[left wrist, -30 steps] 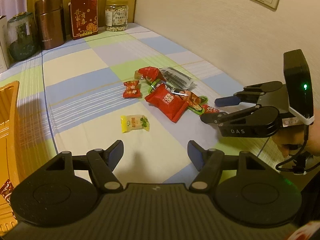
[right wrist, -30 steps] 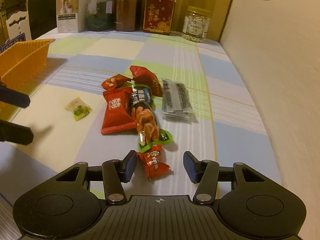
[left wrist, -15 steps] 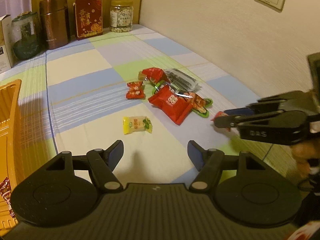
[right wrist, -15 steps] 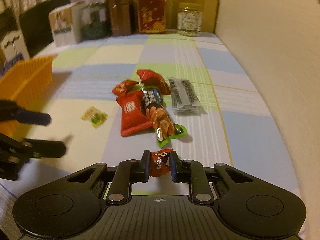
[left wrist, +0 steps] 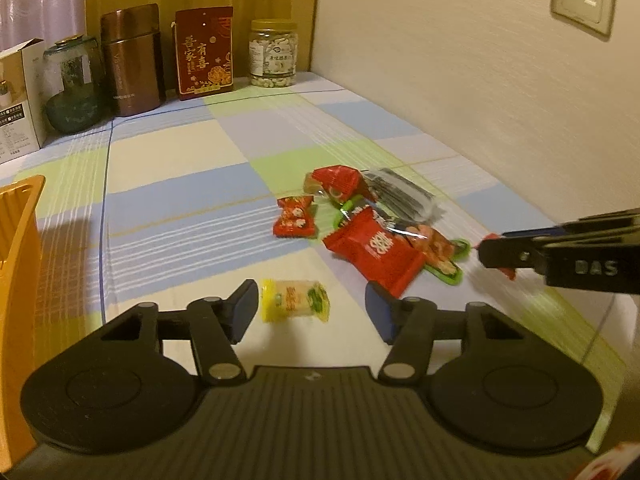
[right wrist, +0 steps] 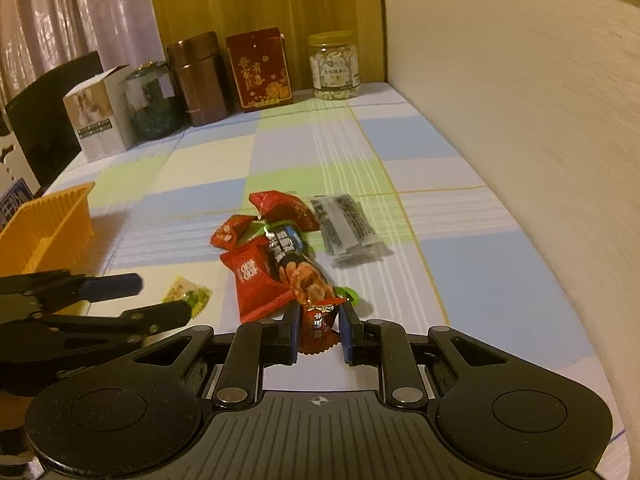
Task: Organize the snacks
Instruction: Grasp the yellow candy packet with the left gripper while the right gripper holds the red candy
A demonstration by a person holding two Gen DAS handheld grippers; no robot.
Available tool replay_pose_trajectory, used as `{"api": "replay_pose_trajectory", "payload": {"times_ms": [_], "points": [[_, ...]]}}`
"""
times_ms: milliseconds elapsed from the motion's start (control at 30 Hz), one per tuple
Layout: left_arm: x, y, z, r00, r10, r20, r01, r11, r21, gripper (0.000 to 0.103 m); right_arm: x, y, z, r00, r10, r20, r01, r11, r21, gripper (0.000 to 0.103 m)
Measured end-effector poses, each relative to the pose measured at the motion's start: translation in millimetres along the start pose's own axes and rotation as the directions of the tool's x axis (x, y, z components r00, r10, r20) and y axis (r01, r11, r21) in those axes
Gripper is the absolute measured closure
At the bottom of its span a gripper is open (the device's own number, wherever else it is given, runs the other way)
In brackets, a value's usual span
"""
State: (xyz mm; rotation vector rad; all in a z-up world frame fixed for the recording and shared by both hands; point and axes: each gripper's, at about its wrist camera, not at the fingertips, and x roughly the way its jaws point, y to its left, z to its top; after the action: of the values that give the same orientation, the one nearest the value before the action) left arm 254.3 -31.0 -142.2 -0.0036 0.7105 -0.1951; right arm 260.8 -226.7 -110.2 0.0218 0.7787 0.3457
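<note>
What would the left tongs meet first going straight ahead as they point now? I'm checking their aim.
Likely the yellow candy, lying just ahead of the open left tongs, nearer the left fingertip. Beyond it comes bare tablecloth; the red packet lies off to the right. Depth is uncertain.

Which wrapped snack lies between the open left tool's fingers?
The yellow-green candy, apart from the red pile, sits between the left tool's fingers.

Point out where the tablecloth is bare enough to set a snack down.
Bare cloth lies between the orange basket and the snack pile, and between that pile and the containers along the back, such as the nut jar. Another bare strip runs along the wall right of the black packet. The pile itself is crowded.
</note>
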Motion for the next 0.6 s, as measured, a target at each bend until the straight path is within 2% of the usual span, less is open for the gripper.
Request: {"api": "replay_pose_trajectory", "payload": {"times_ms": [100,367,433,500,567,600], "points": [[10.5,-0.3,0.0,1.0,0.016,-0.009,-0.016,1.0,0.0,0.05,0.2,-2.5,0.8,1.0,0.0,0.005,0.0,1.0,0.012,0.082],[27.2,-2.6,-1.5,0.997,0.057,-0.043,-0.055,0.997,0.045,0.065,1.9,-3.2,3.5,1.0,0.003,0.0,-0.003,0.999,0.035,0.083],[27.5,-1.9,-3.7,0.998,0.057,-0.04,-0.055,0.997,0.051,0.066,2.2,0.2,4.7,1.0,0.009,0.002,-0.009,1.0,0.029,0.083],[27.5,-2.3,-3.9,0.998,0.048,-0.04,-0.046,0.997,0.055,0.07,2.9,4.0,5.6,1.0,0.014,0.002,-0.015,1.0,0.024,0.083],[27.0,-3.2,-3.1,0.998,0.044,-0.041,-0.042,0.998,0.057,0.079,3.4,7.7,6.8,1.0,0.017,0.003,-0.018,1.0,0.022,0.083],[25.3,-4.0,-3.1,0.998,0.049,-0.037,-0.046,0.997,0.06,0.08,3.7,9.0,7.2,1.0,0.02,0.005,-0.02,1.0,0.024,0.083]]}}
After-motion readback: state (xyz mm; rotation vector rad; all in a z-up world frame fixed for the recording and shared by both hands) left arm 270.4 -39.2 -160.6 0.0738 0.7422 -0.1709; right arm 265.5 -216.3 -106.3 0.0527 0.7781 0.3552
